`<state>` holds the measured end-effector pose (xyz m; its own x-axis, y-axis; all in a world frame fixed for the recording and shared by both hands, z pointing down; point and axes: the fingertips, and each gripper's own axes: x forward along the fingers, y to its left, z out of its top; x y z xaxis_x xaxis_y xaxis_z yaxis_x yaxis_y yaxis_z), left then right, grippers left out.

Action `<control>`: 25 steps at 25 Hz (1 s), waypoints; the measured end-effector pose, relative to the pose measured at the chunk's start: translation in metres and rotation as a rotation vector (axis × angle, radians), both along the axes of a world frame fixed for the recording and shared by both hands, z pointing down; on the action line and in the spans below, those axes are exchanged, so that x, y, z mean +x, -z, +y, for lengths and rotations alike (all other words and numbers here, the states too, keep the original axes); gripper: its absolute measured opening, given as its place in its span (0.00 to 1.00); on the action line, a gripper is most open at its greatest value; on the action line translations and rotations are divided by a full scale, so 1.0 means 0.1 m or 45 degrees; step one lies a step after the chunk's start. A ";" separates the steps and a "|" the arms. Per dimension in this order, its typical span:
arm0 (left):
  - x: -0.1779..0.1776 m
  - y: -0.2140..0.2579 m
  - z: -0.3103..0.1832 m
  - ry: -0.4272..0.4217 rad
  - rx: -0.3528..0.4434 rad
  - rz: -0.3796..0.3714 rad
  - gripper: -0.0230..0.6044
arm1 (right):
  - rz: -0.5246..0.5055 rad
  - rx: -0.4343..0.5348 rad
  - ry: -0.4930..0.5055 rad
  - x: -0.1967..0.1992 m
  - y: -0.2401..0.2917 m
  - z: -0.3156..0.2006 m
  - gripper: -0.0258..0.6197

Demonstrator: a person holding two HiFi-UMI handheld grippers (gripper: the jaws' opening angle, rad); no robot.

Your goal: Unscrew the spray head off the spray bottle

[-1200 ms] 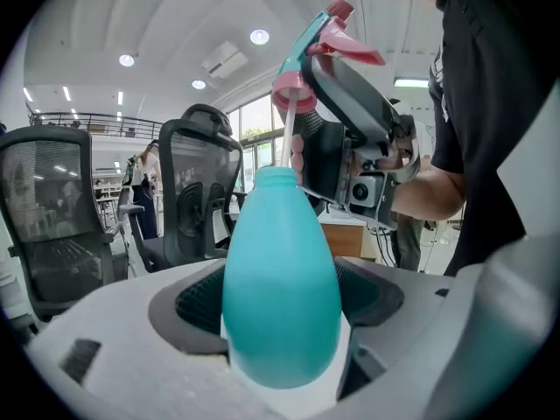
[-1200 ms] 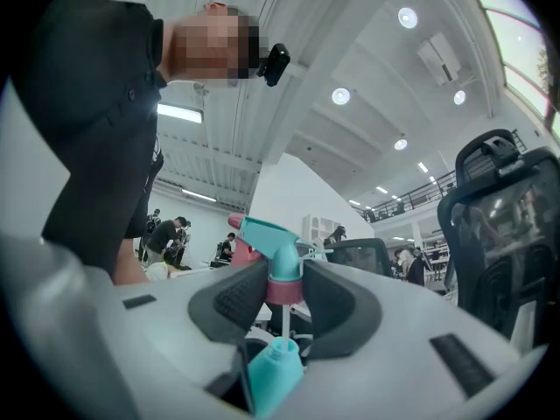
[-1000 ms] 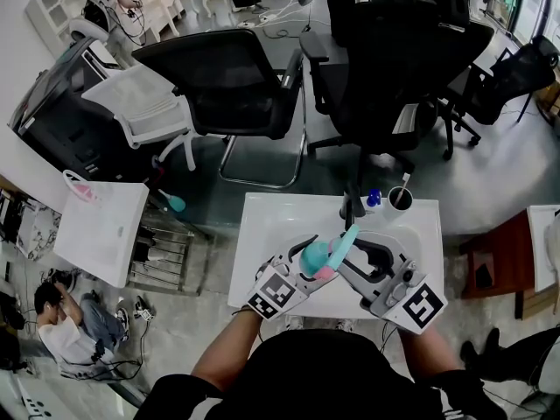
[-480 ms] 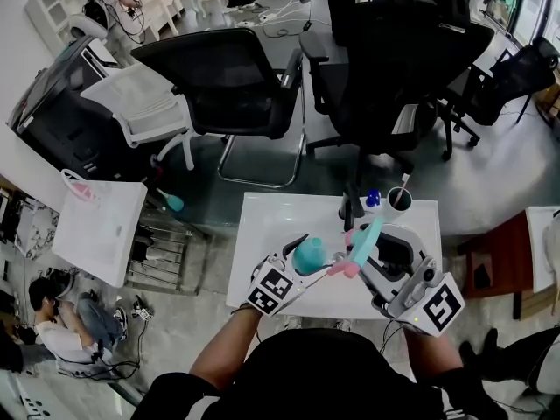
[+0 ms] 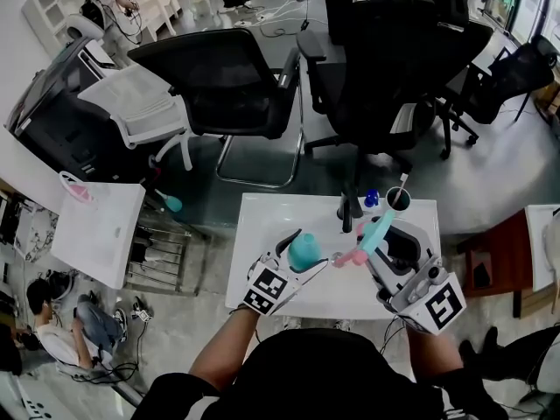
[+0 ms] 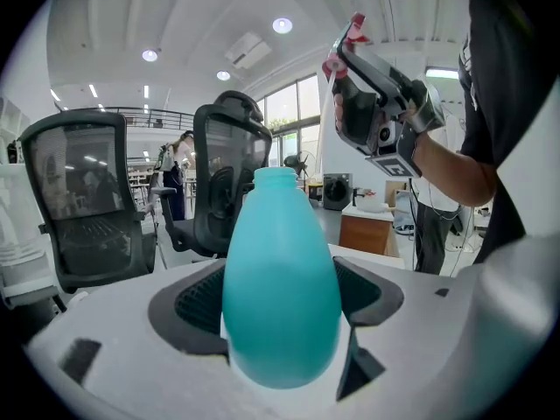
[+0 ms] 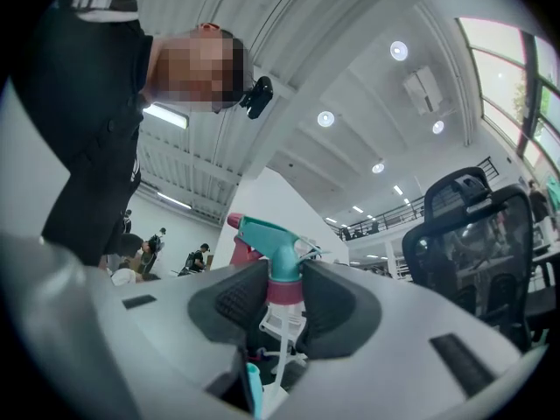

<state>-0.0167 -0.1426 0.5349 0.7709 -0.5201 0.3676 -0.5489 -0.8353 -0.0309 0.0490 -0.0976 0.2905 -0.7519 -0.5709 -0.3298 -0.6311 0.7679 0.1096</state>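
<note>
The teal spray bottle (image 5: 304, 250) is held above the white table (image 5: 262, 224) by my left gripper (image 5: 302, 258), whose jaws are shut on its body. In the left gripper view the bottle (image 6: 280, 278) fills the gap between the pads, and its neck is bare and open at the top. The spray head (image 5: 372, 237), teal with a pink nozzle and collar, is off the bottle and a short way to its right. My right gripper (image 5: 380, 245) holds it. In the right gripper view the jaws are shut on the pink collar (image 7: 283, 289), and the white dip tube (image 7: 278, 344) hangs below.
At the table's far edge stand a dark cup (image 5: 400, 198) with a stick in it, a small blue bottle (image 5: 374, 198) and a black object (image 5: 348, 210). Black office chairs (image 5: 229, 77) stand beyond the table. A second white table (image 5: 96, 230) is at the left, with a person (image 5: 48, 309) on the floor nearby.
The spray head was against the bottle's top one second ago. It has since come away to the right with my right gripper, while the bottle stayed in my left gripper and shifted slightly left.
</note>
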 end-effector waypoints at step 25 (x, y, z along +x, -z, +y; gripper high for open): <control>-0.19 0.61 -0.22 0.168 0.247 0.145 0.65 | 0.159 -0.312 -0.237 0.19 -1.25 -0.27 0.24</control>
